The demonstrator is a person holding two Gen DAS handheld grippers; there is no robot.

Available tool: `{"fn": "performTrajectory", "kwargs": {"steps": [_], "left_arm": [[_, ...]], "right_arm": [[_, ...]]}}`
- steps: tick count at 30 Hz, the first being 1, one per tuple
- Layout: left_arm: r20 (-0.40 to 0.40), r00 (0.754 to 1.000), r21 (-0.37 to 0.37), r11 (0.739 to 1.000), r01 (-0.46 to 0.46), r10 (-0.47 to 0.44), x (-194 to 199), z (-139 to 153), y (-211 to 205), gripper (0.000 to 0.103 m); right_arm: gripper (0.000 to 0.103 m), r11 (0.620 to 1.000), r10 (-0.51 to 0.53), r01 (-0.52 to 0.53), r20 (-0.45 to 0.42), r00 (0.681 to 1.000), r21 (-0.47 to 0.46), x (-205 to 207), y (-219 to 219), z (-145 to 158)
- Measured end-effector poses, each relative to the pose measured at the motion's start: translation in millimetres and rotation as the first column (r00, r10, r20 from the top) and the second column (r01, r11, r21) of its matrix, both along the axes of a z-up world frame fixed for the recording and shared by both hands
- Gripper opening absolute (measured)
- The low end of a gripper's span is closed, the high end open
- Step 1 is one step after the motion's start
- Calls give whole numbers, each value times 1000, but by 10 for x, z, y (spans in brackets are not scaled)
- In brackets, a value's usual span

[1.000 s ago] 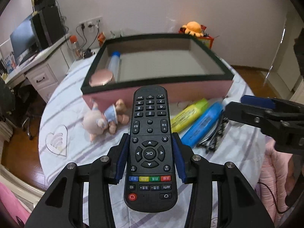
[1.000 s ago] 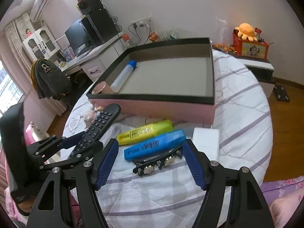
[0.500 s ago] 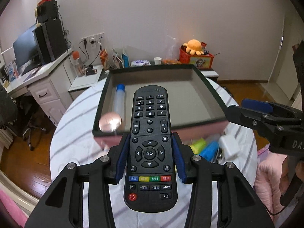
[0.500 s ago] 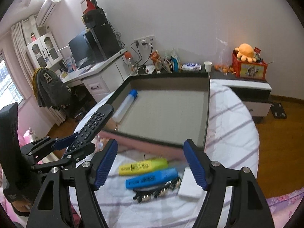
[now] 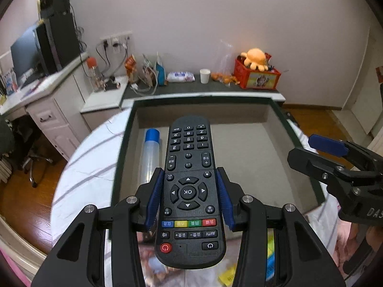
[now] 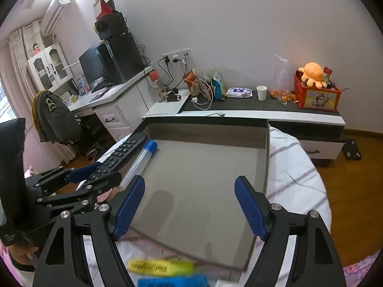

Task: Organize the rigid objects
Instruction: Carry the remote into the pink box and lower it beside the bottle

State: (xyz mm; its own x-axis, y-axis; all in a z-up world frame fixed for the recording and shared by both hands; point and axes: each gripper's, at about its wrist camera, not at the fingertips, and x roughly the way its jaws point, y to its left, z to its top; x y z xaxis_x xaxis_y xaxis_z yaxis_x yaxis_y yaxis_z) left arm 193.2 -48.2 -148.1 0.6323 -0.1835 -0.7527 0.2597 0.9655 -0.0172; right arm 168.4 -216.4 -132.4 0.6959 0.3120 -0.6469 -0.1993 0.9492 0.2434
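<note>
My left gripper (image 5: 189, 179) is shut on a black remote control (image 5: 189, 191), gripped by its sides around the OK pad. The remote hangs over the inside of the wide pink box with a dark rim (image 5: 203, 99). A clear tube with a blue cap (image 5: 149, 157) lies along the box's left wall. In the right wrist view, my right gripper (image 6: 189, 184) stands open with nothing between its fingers, above the box's (image 6: 205, 119) grey floor. The left gripper (image 6: 95, 174) and remote (image 6: 122, 153) sit to its left. A yellow tube (image 6: 160, 266) and a blue pack (image 6: 172, 282) lie blurred in front of the box.
The box rests on a round surface under a white striped cloth (image 6: 294, 172). Behind it a low dark cabinet (image 6: 263, 106) carries a red crate with an orange plush (image 6: 313, 91), a paper cup and snack bags. A white desk with a monitor (image 6: 103, 76) stands at the left, over wood floor.
Both grippers have moved forward and up, from in front of the box to over its inside. The remote went along in the left gripper. The right jaws widened slightly.
</note>
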Motion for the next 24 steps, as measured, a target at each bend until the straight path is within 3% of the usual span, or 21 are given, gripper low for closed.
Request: {"fn": "performTrajectory", "kwargs": {"steps": [10, 17, 24], "left_arm": [[-104, 994, 43, 999, -23, 28, 227, -479, -66, 44], [-89, 993, 102, 993, -65, 74, 167, -491, -89, 44], [-98, 993, 103, 993, -62, 72, 132, -456, -68, 46]], "right_arm": [[79, 1000, 26, -26, -78, 997, -4, 315, 59, -305], [79, 999, 40, -41, -110, 993, -9, 352, 88, -384], [79, 998, 52, -56, -128, 990, -33, 379, 139, -380]]}}
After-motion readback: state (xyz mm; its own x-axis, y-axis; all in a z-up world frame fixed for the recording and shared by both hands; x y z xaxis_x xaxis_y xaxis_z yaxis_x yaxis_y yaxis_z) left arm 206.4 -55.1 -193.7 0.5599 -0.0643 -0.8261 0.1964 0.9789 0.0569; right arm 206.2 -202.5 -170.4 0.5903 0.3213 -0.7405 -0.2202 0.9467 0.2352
